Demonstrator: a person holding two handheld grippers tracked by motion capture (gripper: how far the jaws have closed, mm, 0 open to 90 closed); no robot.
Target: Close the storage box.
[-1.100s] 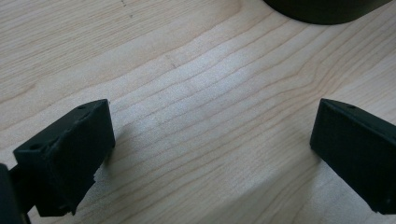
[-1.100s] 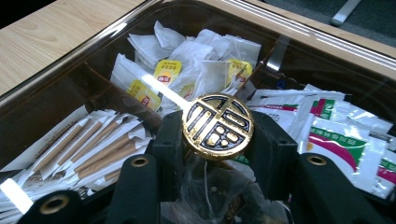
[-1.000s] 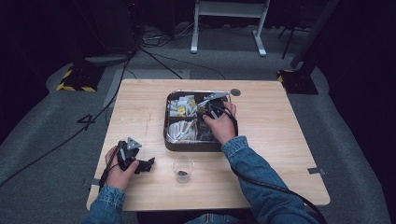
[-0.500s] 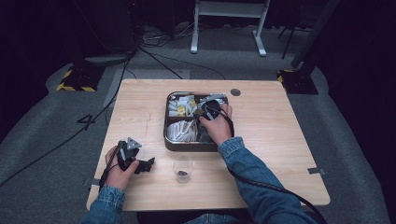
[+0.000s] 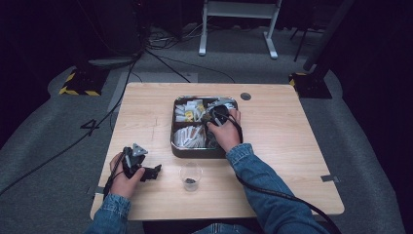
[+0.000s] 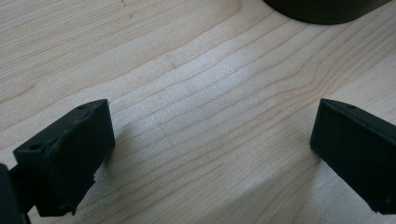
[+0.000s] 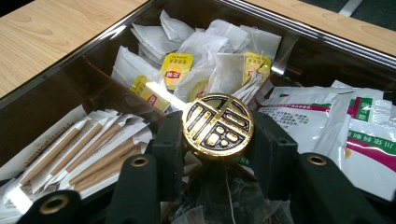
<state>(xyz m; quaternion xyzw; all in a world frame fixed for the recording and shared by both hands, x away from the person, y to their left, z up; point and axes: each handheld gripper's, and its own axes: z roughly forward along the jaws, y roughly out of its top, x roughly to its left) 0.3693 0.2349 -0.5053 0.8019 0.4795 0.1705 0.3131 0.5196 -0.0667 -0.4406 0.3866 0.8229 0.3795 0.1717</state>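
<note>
A dark metal tray [image 5: 172,141] with compartments sits at the table's middle back. It holds tea bags [image 7: 175,70], paper sticks [image 7: 79,154] and white sachets [image 7: 369,140]. My right gripper [image 7: 218,142] reaches into the tray [image 7: 56,100] and is shut on a round gold knob [image 7: 218,122] with a cut-out pattern. I cannot tell what the knob is fixed to. From above, the right gripper [image 5: 217,113] sits over the tray's back right part. My left gripper [image 5: 152,171] rests at the front left, open over bare wood [image 6: 210,140], with nothing between its jaws.
A small clear cup [image 5: 190,174] with something dark at its bottom stands at the front, between my two hands. A dark rounded edge [image 6: 327,9] shows ahead of the left jaws. The table [image 5: 292,146] has bare wood to the right.
My right hand has shifted slightly to the left over the tray with the knob still gripped. The left hand has kept still.
</note>
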